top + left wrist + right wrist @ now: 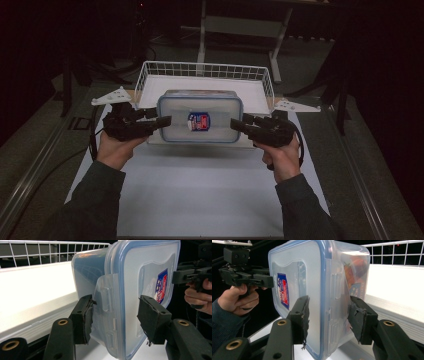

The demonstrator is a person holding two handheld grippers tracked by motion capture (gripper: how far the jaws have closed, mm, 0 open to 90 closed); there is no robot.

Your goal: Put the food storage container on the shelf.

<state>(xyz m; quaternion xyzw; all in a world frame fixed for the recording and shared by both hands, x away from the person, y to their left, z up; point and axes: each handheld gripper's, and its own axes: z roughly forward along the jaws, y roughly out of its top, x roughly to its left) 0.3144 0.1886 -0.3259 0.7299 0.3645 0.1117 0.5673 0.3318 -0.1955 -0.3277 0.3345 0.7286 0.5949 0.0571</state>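
The clear rectangular plastic food container with a blue-rimmed snap lid [200, 119] is hanging between the two tongs, its long axis running left to right, parallel to the near edge of the tabletop [200, 200]. It is sitting over the near rim of the white wire basket [205, 70], which is standing toward the far edge of the tabletop; whether its base is touching that rim I cannot tell.

Left tongs [161, 121] are pinching the container's left short end, one pad on the lid face, one on the underside, side latch [106, 298] lying between them. Right tongs [239, 125] are pinching the right short end the same way, jaws standing partly apart around the container's thickness. Each hand is equally near its own end, so neither is leading.

Pose: both forearms are coming in from the near edge, left hand [117, 150] and right hand [282, 157] gripping the handles from below, tongs pointing inward toward each other and roughly level. Container lid is facing up with the red-and-blue sticker [198, 121] centred.

Judgement: the coming move is turning on the basket lying straight ahead, so both hands need to be travelling together, toward the far edge and level.
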